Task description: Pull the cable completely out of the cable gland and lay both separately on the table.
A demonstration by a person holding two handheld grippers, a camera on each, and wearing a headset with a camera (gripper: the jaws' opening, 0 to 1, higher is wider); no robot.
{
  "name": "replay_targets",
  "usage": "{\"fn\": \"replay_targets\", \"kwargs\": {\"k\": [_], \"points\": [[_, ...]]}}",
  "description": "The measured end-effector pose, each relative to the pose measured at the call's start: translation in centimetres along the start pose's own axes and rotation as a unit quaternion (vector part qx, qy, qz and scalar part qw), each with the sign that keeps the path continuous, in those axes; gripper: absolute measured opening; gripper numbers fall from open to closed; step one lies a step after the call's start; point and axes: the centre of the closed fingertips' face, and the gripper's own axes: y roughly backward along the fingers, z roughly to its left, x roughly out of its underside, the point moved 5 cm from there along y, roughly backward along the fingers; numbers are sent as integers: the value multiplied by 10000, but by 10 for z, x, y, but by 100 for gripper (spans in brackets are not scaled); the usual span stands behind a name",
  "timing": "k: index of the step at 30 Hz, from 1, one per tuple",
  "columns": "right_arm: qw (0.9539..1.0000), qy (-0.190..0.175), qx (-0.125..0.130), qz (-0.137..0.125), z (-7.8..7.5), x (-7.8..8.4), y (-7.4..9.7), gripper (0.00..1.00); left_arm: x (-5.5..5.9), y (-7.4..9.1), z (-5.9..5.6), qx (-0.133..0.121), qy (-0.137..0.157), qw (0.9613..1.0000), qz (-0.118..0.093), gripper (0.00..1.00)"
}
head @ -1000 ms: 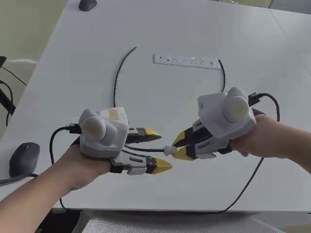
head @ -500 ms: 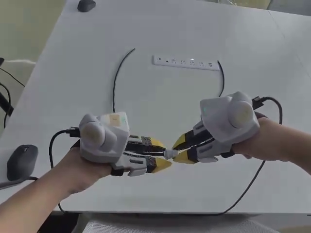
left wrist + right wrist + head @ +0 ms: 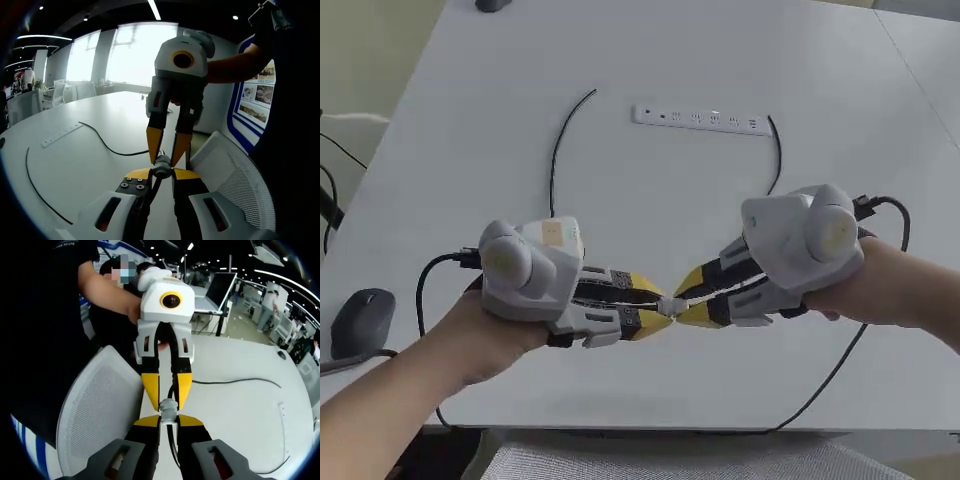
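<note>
The small grey-white cable gland (image 3: pixel 670 305) hangs above the table's near edge, between two gripper tips that meet nose to nose. My right gripper (image 3: pixel 686 303) is shut on the gland. My left gripper (image 3: pixel 654 312) is shut on the thin black cable right beside it. In the left gripper view the gland (image 3: pixel 161 166) sits just past my own tips (image 3: pixel 163 175), and the cable (image 3: pixel 155 187) runs back between my jaws. The right gripper view has the gland (image 3: pixel 168 410) at my tips (image 3: pixel 168 421), with black cable (image 3: pixel 172 440) running back below it.
A white power strip (image 3: pixel 700 119) lies further back on the white table (image 3: pixel 650 200), with a loose black cord (image 3: pixel 555 160) to its left. A dark mouse (image 3: pixel 358 320) sits at the left edge. A white mesh chair (image 3: pixel 660 460) stands at the near edge.
My left gripper, open a second ago with the cable between its jaws, has shut on it and slid right. The two sets of tips now meet at the gland.
</note>
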Motion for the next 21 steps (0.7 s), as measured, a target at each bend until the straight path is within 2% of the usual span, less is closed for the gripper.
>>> {"fn": "replay_targets", "kwargs": {"k": [6, 11, 14, 21], "points": [[9999, 58, -10, -117, 2, 1, 2, 6, -1, 0, -2, 73, -100, 9999, -20, 16], [9996, 33, -58, -290, 4, 1, 5, 7, -3, 1, -4, 108, 100, 9999, -86, 15], [9995, 85, -1, -306, 4, 0, 4, 7, -3, 0, -3, 39, 94, 9999, -75, 15], [9987, -95, -30, -502, 4, -2, 6, 8, -5, 2, -6, -17, 275, 9996, -74, 15]]}}
